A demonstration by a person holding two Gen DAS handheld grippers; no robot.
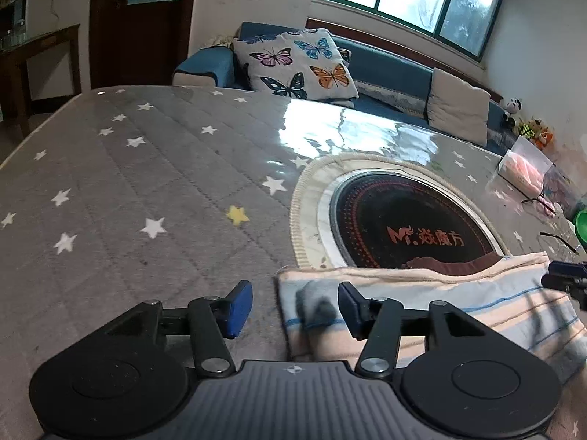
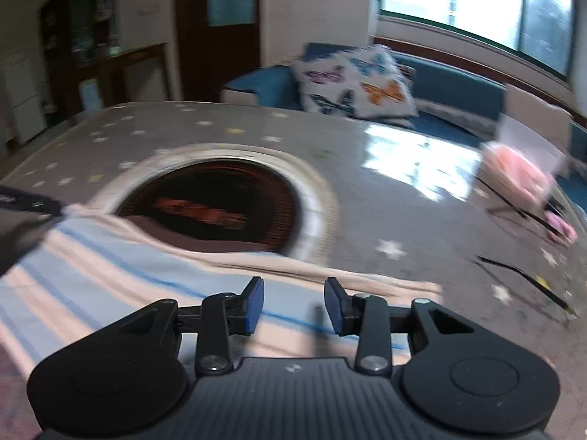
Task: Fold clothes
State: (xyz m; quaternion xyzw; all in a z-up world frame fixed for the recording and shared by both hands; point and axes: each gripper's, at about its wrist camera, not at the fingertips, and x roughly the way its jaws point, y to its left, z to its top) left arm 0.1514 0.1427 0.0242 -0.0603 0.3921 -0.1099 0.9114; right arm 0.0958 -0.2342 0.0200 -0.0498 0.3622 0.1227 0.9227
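A folded garment (image 1: 440,304) with peach and light-blue stripes lies at the near edge of the grey star-patterned table (image 1: 146,183), its far hem over the rim of the round black cooktop (image 1: 403,227). My left gripper (image 1: 293,308) stands open at the garment's left end. One blue pad is over the bare table and the other over the cloth, neither pressing. In the blurred right wrist view my right gripper (image 2: 295,306) is open just above the garment (image 2: 110,267) near its right end, with nothing pinched. The right gripper's tip (image 1: 565,278) shows at the left view's right edge.
A clear bag with pink contents (image 1: 524,172), a green bowl (image 1: 581,222) and thin black sticks (image 1: 557,242) lie at the table's right side. Behind the table stands a blue sofa with a butterfly cushion (image 1: 297,62). The cooktop (image 2: 220,205) is sunk in the table's middle.
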